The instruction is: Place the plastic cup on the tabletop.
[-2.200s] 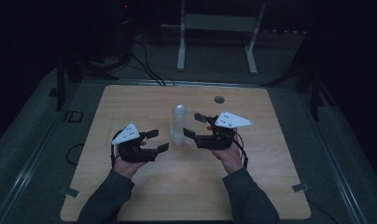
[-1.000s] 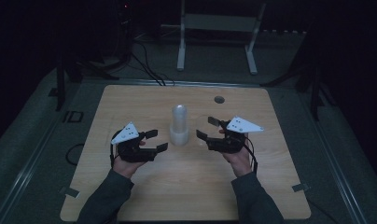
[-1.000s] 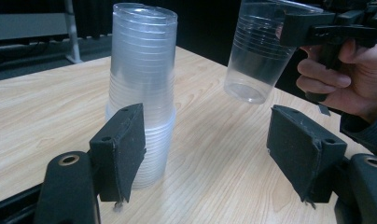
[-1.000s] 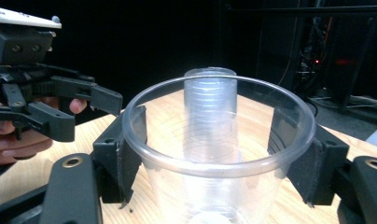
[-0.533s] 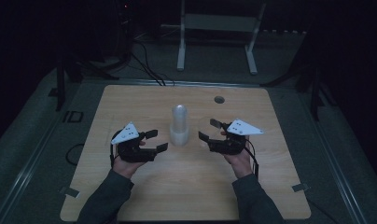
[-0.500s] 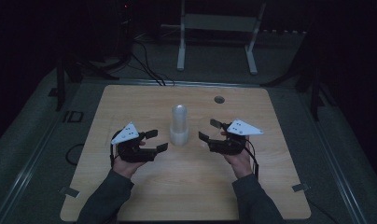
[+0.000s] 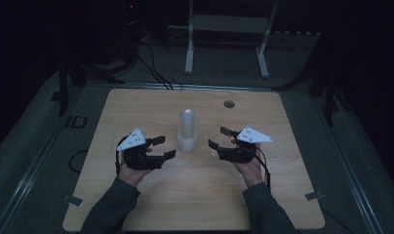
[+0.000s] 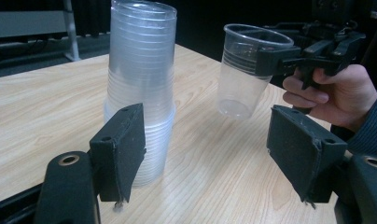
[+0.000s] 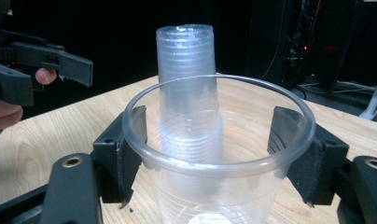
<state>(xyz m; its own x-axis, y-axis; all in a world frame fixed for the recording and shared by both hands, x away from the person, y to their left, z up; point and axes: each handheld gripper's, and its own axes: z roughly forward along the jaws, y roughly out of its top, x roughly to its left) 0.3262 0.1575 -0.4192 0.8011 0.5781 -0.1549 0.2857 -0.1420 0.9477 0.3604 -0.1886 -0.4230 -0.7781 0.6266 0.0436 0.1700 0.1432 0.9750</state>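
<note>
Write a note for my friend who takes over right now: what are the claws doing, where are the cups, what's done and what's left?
Right claw: shut on one clear cup, held upright off the table, beside the stack.
Left claw: open, holding nothing, next to the stack of cups.
Stack: stands upright mid-table, between both claws.
Done: one cup is apart from the stack and gripped near its rim.
Left: probably set that cup down somewhere on the table, then pull off the next one, maybe steadying the stack with the left claw.
</note>
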